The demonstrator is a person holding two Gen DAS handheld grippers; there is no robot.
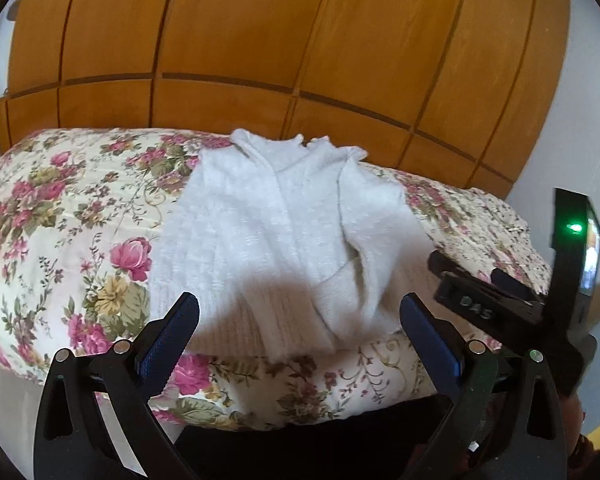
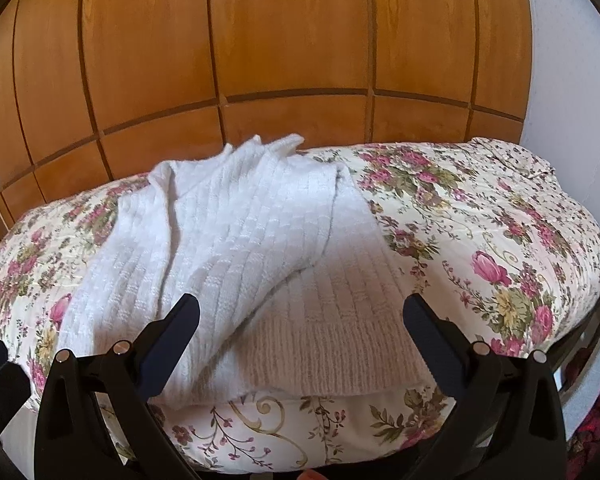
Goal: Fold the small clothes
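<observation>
Left wrist view: your left gripper [image 1: 298, 312] hangs over the near edge of the bed with its jaws spread wide and nothing between them. Its blue-faced fingers [image 1: 168, 334] frame the ribbed hem of the white knit sweater [image 1: 276, 232], which lies on the floral bedspread [image 1: 60, 208]. The sweater is partly folded: both side parts are turned in over the middle, the collar end points toward the wooden wardrobe [image 1: 284, 40] behind the bed, and the hem sits just short of the near bed edge. A shadow falls across the hem area. At the right edge of this view you see the other tool, a black body with a lit green light [image 1: 575, 227], beside the sweater's right side.

Right wrist view: your right gripper [image 2: 300, 314] is likewise released, jaws far apart and empty, above the sweater's [image 2: 236, 240] lower right part. One folded-in panel lies diagonally over the body, ending near the left finger [image 2: 176, 332]; the ribbed hem band shows between the two fingers. Neither finger clearly touches the knit; contact cannot be judged from here. Bedspread [image 2: 480, 220] is bare to the right of the garment. Wardrobe [image 2: 292, 32] panels fill the background, with a pale wall [image 2: 560, 80] at right.
</observation>
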